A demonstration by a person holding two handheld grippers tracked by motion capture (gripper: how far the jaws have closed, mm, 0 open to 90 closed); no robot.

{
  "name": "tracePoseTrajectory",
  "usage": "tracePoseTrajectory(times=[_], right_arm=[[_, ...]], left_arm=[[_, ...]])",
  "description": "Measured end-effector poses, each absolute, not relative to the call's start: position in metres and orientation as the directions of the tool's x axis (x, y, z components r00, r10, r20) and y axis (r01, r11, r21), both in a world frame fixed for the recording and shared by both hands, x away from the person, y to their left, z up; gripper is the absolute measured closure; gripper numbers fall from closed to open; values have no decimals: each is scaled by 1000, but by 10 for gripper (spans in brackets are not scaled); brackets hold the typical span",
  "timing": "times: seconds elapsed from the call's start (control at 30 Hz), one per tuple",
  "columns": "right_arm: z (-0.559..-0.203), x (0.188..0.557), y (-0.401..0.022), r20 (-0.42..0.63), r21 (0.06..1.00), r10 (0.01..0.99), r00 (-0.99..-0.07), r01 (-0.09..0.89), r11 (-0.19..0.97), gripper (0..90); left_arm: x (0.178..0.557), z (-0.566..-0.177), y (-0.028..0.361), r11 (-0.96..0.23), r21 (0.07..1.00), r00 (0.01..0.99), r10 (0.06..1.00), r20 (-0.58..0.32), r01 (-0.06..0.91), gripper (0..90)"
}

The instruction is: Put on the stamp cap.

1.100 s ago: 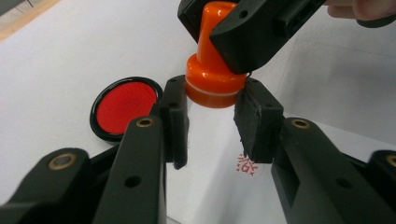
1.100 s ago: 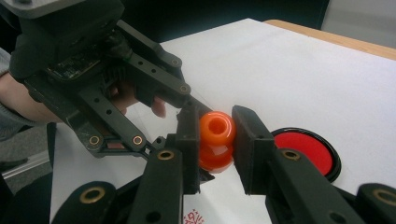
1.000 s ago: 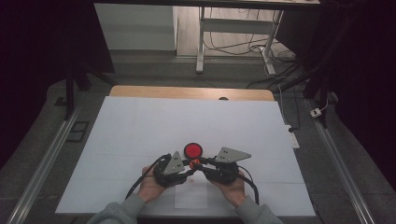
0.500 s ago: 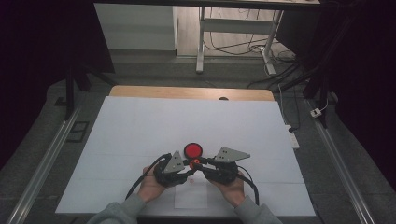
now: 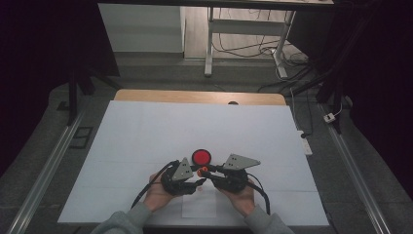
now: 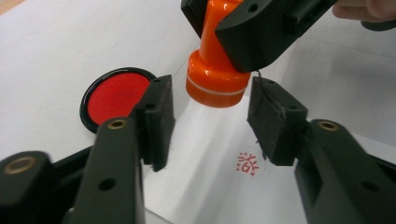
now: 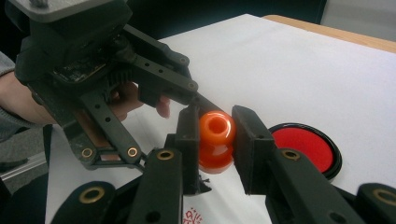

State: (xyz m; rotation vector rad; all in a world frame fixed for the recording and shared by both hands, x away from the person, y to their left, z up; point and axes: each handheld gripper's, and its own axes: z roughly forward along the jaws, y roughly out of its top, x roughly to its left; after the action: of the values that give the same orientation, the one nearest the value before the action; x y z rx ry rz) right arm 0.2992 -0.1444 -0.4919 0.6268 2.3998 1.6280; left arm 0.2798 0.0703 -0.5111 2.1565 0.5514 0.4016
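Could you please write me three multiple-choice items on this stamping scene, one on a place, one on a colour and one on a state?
1. Where does the red ink pad lie?
A. on the white sheet
B. on the floor
C. on top of the stamp

2. What colour is the stamp?
A. blue
B. orange
C. green

3. How does the right gripper stand?
A. open and away from the stamp
B. shut on the ink pad
C. shut on the stamp

Answers: 1 A, the pad rests flat on the sheet beside the grippers. 2 B, its handle and base are orange in both gripper views. 3 C, its jaws press the stamp's handle from both sides, above the red imprint.
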Motion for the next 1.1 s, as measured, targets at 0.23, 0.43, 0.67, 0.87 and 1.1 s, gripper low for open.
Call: tracePoseTrajectory(times=[0.23, 0.43, 0.67, 0.87, 1.1], right_arm=[[-491, 299, -145, 90, 920, 435, -896, 242, 308, 719], [-490, 299, -146, 94, 922, 439, -894, 245, 300, 719], [-488, 300, -149, 97, 927, 439, -893, 242, 287, 718], [-486, 300, -151, 102, 929, 441, -892, 243, 278, 718], [-486, 301, -152, 102, 930, 441, -892, 243, 275, 718]], left_arm=[[280, -512, 71, -549, 797, 850, 519, 90, 250, 429], [279, -511, 72, -548, 794, 836, 540, 97, 262, 358], [278, -510, 78, -539, 795, 828, 555, 85, 280, 307], [276, -509, 86, -539, 792, 813, 574, 96, 287, 310], [271, -506, 102, -523, 797, 802, 591, 83, 303, 315]])
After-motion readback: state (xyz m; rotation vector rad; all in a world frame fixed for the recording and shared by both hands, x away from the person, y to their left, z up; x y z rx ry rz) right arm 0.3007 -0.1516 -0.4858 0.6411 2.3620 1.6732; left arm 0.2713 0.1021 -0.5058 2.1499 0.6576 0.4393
